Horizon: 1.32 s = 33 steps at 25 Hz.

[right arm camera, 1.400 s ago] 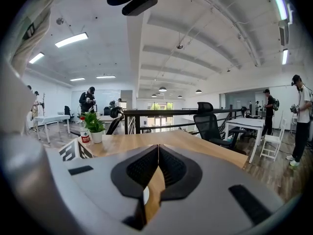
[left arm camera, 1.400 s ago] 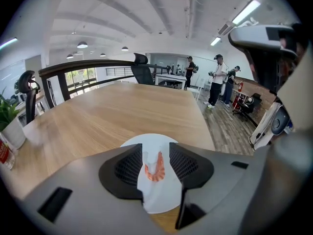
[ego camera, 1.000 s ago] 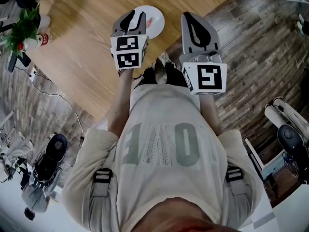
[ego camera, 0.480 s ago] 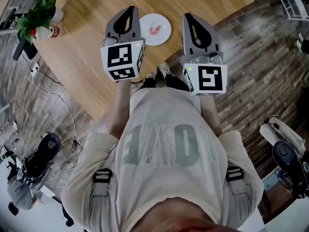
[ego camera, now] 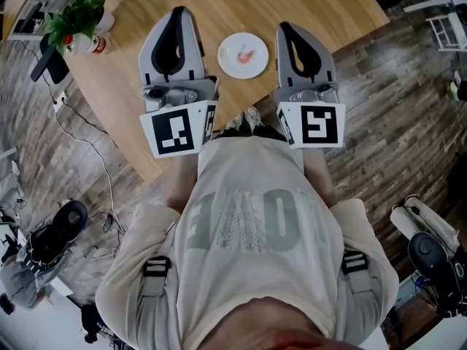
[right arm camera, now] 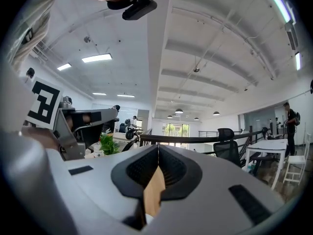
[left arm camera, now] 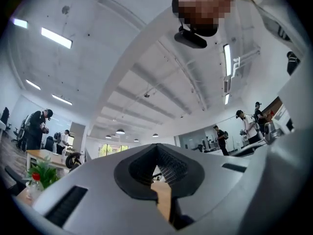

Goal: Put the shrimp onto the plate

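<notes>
Your shrimp [ego camera: 247,54] lies on the plate [ego camera: 232,64], a small pinkish streak near its middle. Its long axis runs roughly across the head view with a slight slant. It is too small there to tell which end is which. The plate sits on the table [ego camera: 219,6], and from above it shows between your two grippers.

Your left gripper [ego camera: 178,13] has just been closing. Its own view shows the jaws together with nothing between them. Your right gripper [ego camera: 287,29] is closed too, pads meeting and empty.

Only the head view gives you the plate, the shrimp and the tabletop, with the plant [ego camera: 73,17] at the far left edge of the table. Neither gripper view shows the plate: the left one looks over its jaws at the ceiling [left arm camera: 122,58], with people standing in the room. The right gripper view looks out across the room and catches your left gripper's cube [right arm camera: 41,104] at its left side.
</notes>
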Motion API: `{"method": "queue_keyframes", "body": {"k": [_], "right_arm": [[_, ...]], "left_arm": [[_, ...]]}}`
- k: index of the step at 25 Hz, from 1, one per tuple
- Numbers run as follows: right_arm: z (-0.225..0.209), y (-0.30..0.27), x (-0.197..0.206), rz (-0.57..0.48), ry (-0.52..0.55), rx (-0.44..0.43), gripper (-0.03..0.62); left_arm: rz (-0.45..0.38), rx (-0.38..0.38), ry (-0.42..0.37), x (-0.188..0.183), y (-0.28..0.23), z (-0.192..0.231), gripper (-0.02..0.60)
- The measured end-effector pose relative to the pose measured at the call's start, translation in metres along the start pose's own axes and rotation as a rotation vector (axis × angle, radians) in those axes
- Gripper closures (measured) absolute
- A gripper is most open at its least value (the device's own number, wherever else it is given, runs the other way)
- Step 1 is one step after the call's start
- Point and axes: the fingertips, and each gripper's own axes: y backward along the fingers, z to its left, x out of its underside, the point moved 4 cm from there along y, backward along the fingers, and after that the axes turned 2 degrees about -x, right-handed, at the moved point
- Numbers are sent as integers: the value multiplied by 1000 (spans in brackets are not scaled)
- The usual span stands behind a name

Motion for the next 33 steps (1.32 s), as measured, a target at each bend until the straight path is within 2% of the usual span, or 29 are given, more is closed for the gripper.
{"method": "queue_keyframes", "body": {"k": [4, 10, 33], "right_arm": [[3, -4, -9, -32, -16, -9, 574], [12, -8, -15, -45, -13, 2, 574], [11, 0, -10, -22, -13, 20, 574]], "left_arm": [[-60, -19, -19, -19, 3, 5, 572], [-83, -25, -6, -26, 6, 13, 572], [-53, 0, 5, -20, 4, 9, 572]]}}
